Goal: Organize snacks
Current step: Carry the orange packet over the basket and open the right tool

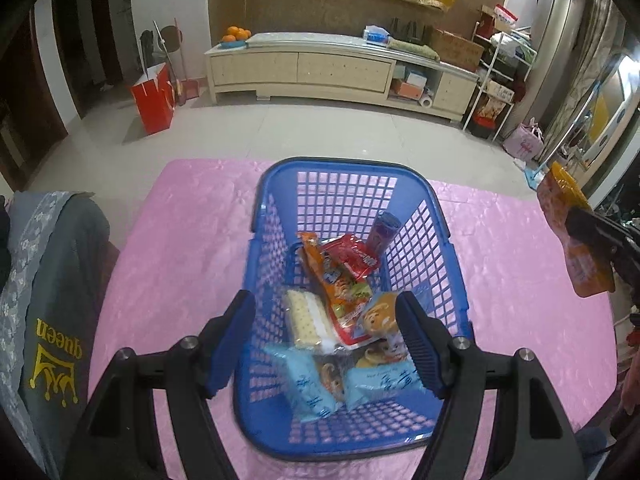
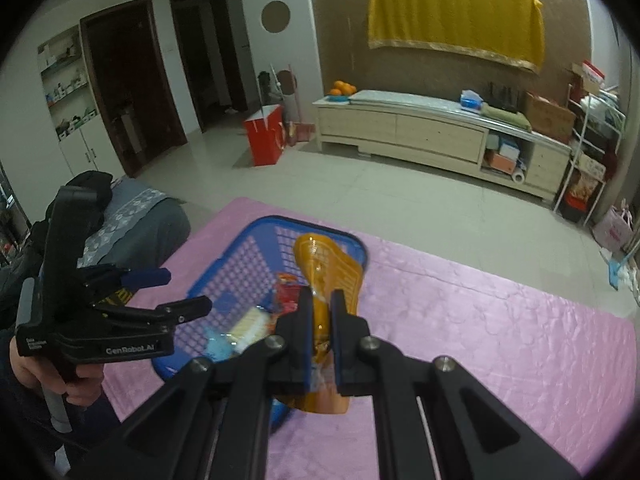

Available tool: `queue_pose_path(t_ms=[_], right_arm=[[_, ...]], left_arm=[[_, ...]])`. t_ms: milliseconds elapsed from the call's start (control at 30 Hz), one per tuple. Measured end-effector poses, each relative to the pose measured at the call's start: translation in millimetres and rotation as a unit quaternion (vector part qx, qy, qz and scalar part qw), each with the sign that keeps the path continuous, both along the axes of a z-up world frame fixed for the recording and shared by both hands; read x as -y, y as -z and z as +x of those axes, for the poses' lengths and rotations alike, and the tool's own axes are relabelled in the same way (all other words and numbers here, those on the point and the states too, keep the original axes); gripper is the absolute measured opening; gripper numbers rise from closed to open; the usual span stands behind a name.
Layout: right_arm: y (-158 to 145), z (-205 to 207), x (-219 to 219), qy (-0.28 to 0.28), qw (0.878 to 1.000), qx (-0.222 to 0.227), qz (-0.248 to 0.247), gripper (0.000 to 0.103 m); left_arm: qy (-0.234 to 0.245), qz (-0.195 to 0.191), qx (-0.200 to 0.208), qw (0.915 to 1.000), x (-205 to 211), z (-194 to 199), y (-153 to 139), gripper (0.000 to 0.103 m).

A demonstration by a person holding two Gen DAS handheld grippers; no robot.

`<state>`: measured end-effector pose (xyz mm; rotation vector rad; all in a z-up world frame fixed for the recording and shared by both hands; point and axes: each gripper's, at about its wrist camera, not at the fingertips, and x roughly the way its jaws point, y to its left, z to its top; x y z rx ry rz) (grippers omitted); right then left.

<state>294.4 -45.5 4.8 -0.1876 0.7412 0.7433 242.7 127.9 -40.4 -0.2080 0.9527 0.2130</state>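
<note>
A blue plastic basket (image 1: 344, 172) stands on the pink tablecloth (image 1: 176, 240) and holds several snack packets: light blue ones (image 1: 312, 384), a cracker pack (image 1: 308, 316), and orange and red ones (image 1: 340, 276). My left gripper (image 1: 326, 320) is open and empty, hovering over the basket's near end. My right gripper (image 2: 322, 300) is shut on an orange snack pouch (image 2: 332, 268), held in the air to the right of the basket (image 2: 224, 276). That pouch also shows at the right edge of the left wrist view (image 1: 560, 208).
A grey cushion with "queen" lettering (image 1: 52, 304) lies at the table's left edge. Beyond the table are tiled floor, a red paper bag (image 1: 154, 98), a long low cabinet (image 1: 340, 72) and a wire rack (image 1: 500, 80) at right.
</note>
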Motion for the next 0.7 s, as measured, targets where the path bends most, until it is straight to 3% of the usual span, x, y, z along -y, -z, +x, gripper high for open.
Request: queue_pose_path(t_ms=[267, 700], right_arm=[[9.5, -16.5, -39.2, -0.032, 0.999, -0.008, -0.006, 0.010], [60.7, -16.0, -100.3, -0.066, 0.995, -0.054, -0.061, 0.010]], left_arm=[[0.000, -0.001, 0.018, 0.9998, -24.8, -25.1, -3.8, 0.071], [-0.014, -0.011, 0.023, 0.9996, -63.1, -43.3, 12.2, 0.071]])
